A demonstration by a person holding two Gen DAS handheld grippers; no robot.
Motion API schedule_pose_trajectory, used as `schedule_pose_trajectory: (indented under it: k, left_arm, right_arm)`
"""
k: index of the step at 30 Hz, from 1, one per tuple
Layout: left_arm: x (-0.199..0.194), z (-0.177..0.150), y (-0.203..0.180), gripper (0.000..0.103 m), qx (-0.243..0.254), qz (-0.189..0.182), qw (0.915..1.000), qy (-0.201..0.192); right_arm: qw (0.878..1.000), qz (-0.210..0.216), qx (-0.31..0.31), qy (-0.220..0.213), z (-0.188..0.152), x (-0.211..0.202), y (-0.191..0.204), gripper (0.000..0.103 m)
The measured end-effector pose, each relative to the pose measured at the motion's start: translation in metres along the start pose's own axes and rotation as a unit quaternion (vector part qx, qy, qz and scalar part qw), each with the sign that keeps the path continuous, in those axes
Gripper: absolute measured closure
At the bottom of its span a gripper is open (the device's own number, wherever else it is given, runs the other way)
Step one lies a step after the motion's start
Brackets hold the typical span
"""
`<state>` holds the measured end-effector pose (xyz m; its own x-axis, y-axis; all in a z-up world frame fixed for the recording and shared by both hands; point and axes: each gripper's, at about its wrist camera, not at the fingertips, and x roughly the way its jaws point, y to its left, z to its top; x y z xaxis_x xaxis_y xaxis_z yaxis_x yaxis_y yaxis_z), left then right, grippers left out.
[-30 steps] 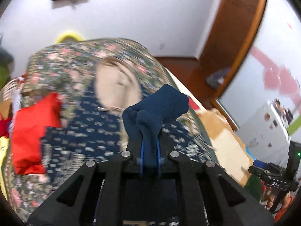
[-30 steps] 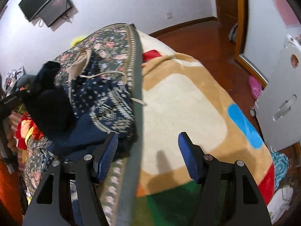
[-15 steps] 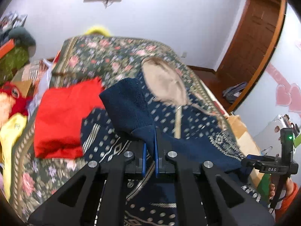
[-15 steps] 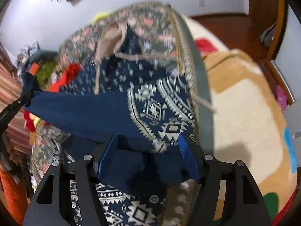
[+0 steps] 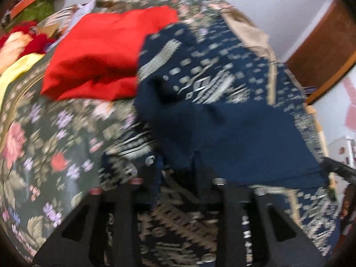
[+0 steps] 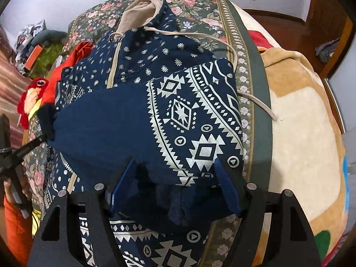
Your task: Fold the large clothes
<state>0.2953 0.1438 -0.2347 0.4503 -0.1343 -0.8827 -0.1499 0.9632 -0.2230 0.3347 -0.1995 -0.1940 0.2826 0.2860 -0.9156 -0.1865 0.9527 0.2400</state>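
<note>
The hoodie [image 6: 155, 102] lies across the floral bedspread [image 6: 193, 2], filling the middle of my right view, hood [image 6: 138, 11] at the top of the frame and drawstring [image 6: 255, 102] trailing off to the right edge of the spread. One sleeve [image 6: 124, 133] is laid flat across the chest, its cuff [image 6: 46, 120] reaching the left side of the frame, near my left gripper [image 5: 175, 178]. The patterned side panel sits folded inward on top.

My right gripper [image 6: 175, 184] has its jaws spread wide, with dark fabric bunched loosely between them at the bottom centre; I judge it is touching, not pinching. The left view is badly blurred. Its jaws look parted with navy cloth draped over them, but I cannot tell for certain whether they are pinching anything.

By my reckoning the fold is partway: one sleeve and a side are in, while the hood is not yet tucked and the lower body, showing at the bottom of both views, is not yet brought up. The drawstring will want tidying too.

Beyond the hoodie, a red garment [image 5: 106, 51] lies at the upper left of the left view, and a tan blanket [image 6: 300, 122] covers the bed to the right.
</note>
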Motion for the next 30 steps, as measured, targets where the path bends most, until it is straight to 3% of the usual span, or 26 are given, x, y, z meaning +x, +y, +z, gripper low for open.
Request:
schedule_pose_trajectory:
  k: [4,8,15,22,30]
  left_arm:
    - [-0.005,-0.013,0.019,0.054,-0.012,0.017,0.9998,-0.001]
    - [-0.016,-0.017,0.039,0.054,-0.014,0.072,0.9973,-0.008]
    - [-0.046,-0.002,0.054,0.054,-0.023,0.082,0.9957,-0.036]
    - [-0.069,0.044,0.011,0.054,0.030,0.070,0.9936,-0.083]
    - [-0.068,0.099,-0.067,0.042,0.109,0.040,0.9854,-0.125]
  right_arm:
    - [1.000,-0.005,-0.007,0.000,0.000,0.001,0.002,0.030]
    - [1.000,-0.010,-0.011,0.002,0.001,0.002,0.004,0.030]
    - [1.000,-0.010,-0.013,0.004,0.011,-0.003,0.007,0.030]
    - [0.999,-0.001,-0.014,-0.045,0.042,-0.031,0.010,0.030]
    - [0.995,0.001,-0.032,-0.099,0.085,-0.050,0.021,0.030]
